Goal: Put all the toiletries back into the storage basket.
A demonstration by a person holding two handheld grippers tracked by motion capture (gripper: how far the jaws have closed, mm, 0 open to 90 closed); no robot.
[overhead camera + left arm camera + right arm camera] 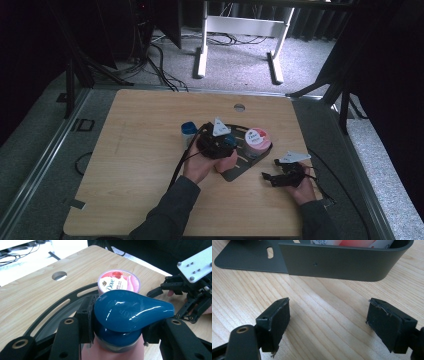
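Right now I'm clamping my left gripper (pixel 117 336) around the pump bottle (pixel 120 350) under its glossy, slippery blue pump head (pixel 130 312); my right gripper (pixel 329 325) is hanging released.

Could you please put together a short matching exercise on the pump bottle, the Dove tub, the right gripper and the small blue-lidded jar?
Things:
1. pump bottle
2. Dove tub
3. right gripper
4. blue-lidded jar

States or places:
A. stands in the dark tray, pink and white lid up
B. open, nothing between its jaws
C. on the bare table, left of the tray
D. clamped at its blue pump head by the left gripper

Pairs: 1-D, 2-A, 3-B, 4-C
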